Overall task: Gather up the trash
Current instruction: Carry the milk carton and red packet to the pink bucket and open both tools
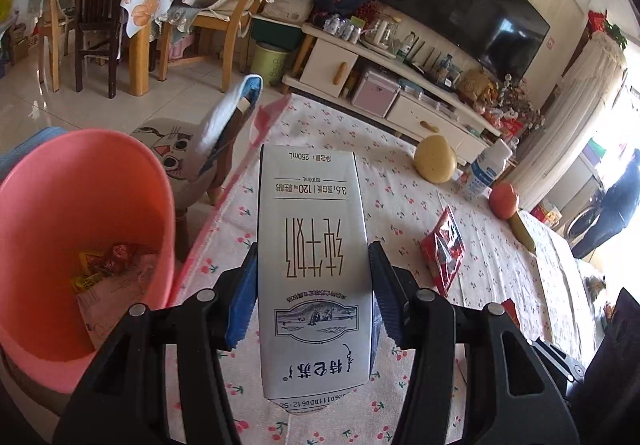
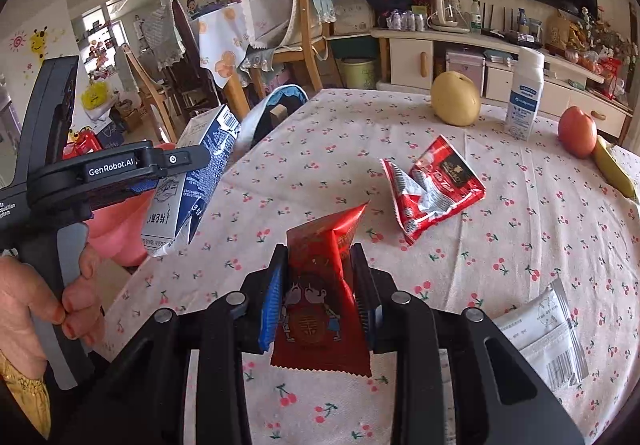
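Note:
My left gripper [image 1: 314,281] is shut on a white and blue milk carton [image 1: 312,245], held above the table's left edge. A pink bin [image 1: 80,213] with wrappers inside stands just left of it, below the table edge. From the right wrist view the same milk carton [image 2: 192,181] hangs in the left gripper [image 2: 176,161], held by a person's hand [image 2: 48,301]. My right gripper [image 2: 320,285] is shut on a red snack packet [image 2: 320,285] above the cherry-print tablecloth [image 2: 520,229]. A torn red wrapper [image 2: 432,189] lies on the cloth ahead, and a white wrapper [image 2: 548,333] lies to the right.
On the far side of the table stand a yellow pear [image 2: 456,99], a white bottle [image 2: 524,97], a red apple [image 2: 576,131] and a banana [image 2: 614,169]. A cushioned chair [image 1: 216,149] sits beyond the bin. A TV cabinet [image 1: 400,85] lines the back wall.

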`<state>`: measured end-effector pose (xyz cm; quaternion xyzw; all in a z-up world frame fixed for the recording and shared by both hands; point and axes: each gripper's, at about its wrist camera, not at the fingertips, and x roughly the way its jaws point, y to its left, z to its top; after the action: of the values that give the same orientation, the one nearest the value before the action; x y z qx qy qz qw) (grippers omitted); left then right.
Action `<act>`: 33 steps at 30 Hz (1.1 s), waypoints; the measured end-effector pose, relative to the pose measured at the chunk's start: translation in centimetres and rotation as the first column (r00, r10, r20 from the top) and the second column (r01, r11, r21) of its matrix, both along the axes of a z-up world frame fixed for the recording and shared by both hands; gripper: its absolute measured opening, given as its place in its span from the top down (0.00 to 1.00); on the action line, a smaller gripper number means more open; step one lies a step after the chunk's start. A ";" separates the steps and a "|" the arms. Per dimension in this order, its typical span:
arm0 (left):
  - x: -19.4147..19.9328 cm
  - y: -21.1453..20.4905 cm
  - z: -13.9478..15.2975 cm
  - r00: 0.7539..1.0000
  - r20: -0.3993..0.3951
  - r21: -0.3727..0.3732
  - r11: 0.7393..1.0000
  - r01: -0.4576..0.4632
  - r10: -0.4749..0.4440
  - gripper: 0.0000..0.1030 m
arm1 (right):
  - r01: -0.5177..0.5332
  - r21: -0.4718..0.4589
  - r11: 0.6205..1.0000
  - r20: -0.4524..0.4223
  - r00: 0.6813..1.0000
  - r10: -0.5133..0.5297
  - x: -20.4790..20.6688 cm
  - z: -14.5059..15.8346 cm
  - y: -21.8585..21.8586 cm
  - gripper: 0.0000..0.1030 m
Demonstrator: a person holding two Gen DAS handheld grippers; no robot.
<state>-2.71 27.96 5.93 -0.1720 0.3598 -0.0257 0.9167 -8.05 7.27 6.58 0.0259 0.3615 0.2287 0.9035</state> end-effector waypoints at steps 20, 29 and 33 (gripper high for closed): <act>-2.5 15.8 -0.3 0.902 -0.054 -0.093 0.897 -0.432 0.429 0.47 | -0.268 0.124 0.955 0.027 0.963 0.267 2.5 5.3 18.0 0.67; -2.6 18.7 -1.8 0.868 -0.126 -0.127 0.860 -0.494 0.480 0.47 | -0.274 0.155 0.949 -0.038 0.958 0.283 4.9 4.3 22.6 0.63; -3.2 19.4 -2.0 0.847 -0.117 -0.138 0.836 -0.531 0.518 0.37 | -0.226 0.172 0.959 -0.038 0.971 0.236 4.9 4.1 21.2 0.31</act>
<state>-5.92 47.38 3.91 -0.3402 0.3296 0.2030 0.8570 -3.15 28.48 10.71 0.0653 0.3681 0.3611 0.8543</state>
